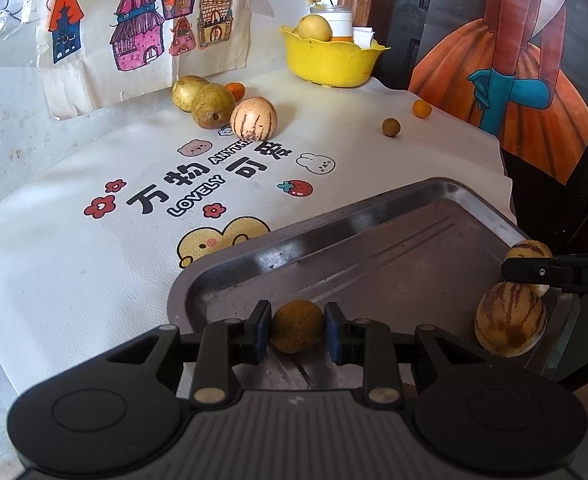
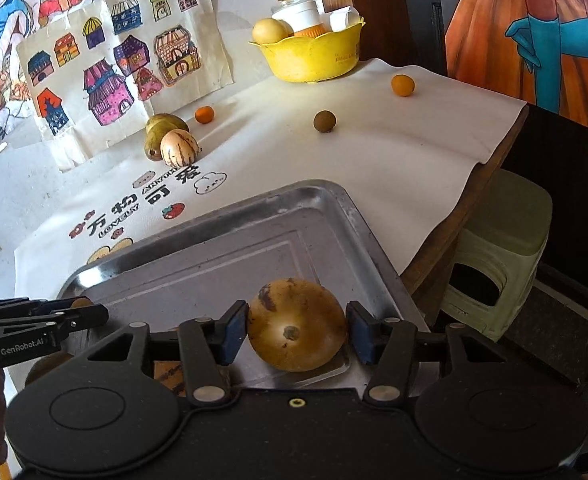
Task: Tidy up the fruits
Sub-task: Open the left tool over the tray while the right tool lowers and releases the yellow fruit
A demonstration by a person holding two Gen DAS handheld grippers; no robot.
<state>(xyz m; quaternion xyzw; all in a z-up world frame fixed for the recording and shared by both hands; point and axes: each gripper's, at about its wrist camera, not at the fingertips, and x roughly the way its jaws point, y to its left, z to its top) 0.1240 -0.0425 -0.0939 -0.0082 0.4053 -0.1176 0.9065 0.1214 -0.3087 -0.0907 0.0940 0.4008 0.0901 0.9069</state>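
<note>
My left gripper is shut on a small brown round fruit over the near edge of a metal tray. My right gripper is shut on a striped tan melon over the tray's near right part; it shows in the left wrist view too. Another striped melon lies in the tray beside it. On the cloth lie two green pears, a striped melon, a brown fruit and two small oranges.
A yellow bowl with fruit and a cup stands at the back of the table. Drawings hang on the wall behind. The table edge drops off on the right, with a pale green stool beside it.
</note>
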